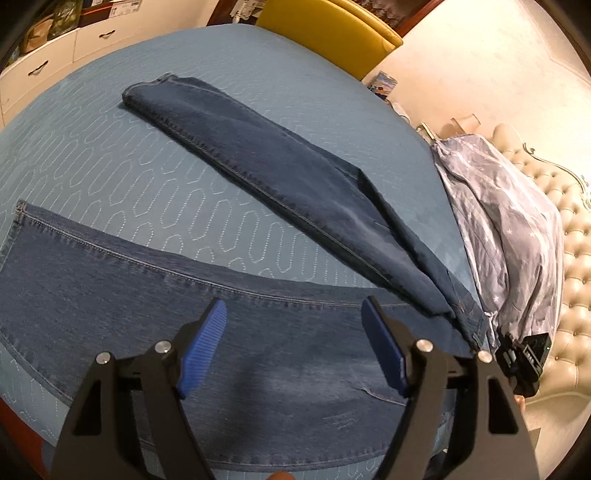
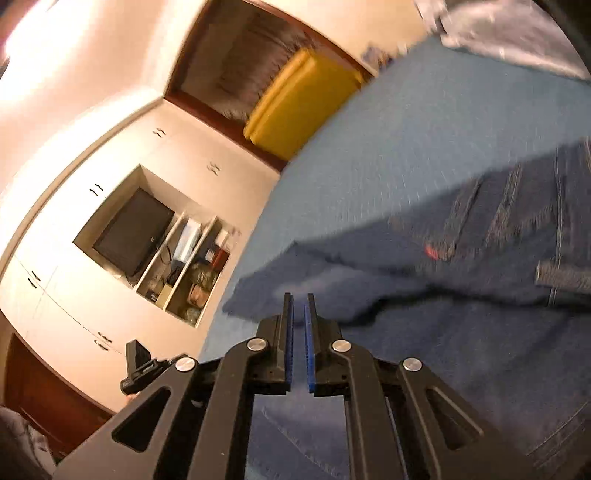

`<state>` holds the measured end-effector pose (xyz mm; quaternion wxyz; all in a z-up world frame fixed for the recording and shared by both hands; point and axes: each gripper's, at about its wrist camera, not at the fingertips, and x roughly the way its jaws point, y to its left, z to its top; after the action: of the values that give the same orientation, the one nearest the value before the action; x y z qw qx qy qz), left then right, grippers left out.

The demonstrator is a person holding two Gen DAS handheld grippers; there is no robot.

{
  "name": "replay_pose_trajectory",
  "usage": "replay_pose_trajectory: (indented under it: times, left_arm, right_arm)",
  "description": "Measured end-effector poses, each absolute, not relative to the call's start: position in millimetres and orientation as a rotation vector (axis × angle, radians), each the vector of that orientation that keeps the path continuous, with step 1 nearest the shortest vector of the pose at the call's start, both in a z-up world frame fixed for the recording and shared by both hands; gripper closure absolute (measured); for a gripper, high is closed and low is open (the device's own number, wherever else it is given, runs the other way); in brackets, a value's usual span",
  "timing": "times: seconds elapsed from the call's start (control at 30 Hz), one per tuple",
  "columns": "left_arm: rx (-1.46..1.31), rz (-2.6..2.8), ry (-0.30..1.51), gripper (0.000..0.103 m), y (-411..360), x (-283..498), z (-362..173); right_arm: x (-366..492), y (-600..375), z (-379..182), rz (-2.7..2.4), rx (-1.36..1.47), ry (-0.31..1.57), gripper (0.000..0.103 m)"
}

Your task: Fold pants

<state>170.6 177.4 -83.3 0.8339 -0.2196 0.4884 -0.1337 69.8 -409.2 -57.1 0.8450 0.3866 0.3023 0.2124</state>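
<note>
- Left gripper (image 1: 293,343), black with ribbed blue pads, sits at 6 o'clock in the left wrist view; its jaws are spread wide and grip nothing, hovering over denim.
- Dark blue denim pants (image 1: 258,192) lie on the light blue quilted bedspread (image 1: 110,158); one leg runs from 11 o'clock toward 4 o'clock, the other crosses from 9 o'clock to 5 o'clock under the left gripper.
- Right gripper (image 2: 299,325), of the same black-and-blue build, sits at 6 o'clock in the right wrist view; its pads stand nearly together with a thin gap, and whether cloth is pinched between them cannot be told.
- Denim waist area with belt loops and a small red tab fills 3 o'clock in the right wrist view; the tab is too blurred to read.
- Grey star-print pillow (image 1: 509,221) rests at 3 o'clock on the bed edge.
- Yellow padded chair (image 1: 332,33) stands at 12 o'clock.
- White cabinet (image 2: 122,206) with a dark screen (image 2: 133,232) is at 9 o'clock; no writing is legible.
</note>
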Motion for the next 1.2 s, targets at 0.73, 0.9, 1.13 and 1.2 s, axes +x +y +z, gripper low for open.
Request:
replay_pose_trajectory:
  times: [0.73, 0.9, 1.13, 1.2]
  left_arm:
    - [-0.379, -0.403, 0.981, 0.023, 115.7, 147.5, -61.3]
    - [-0.410, -0.418, 0.863, 0.001, 56.6, 147.3, -45.6]
    - [-0.423, -0.466, 0.840, 0.001, -61.5, 178.8, -39.9]
    - [-0.399, -0.490, 0.815, 0.001, -67.6, 174.7, -33.9]
  right_arm:
    - [55.8, -320.7, -53.5, 0.113, 0.216, 0.701, 0.102]
    - [38.2, -291.7, -37.7, 0.131, 0.171, 0.565, 0.006]
    - [43.5, -252.2, -38.3, 0.195, 0.142, 0.618, 0.004]
    - [54.6, -267.0, -48.6, 0.144, 0.148, 0.670, 0.004]
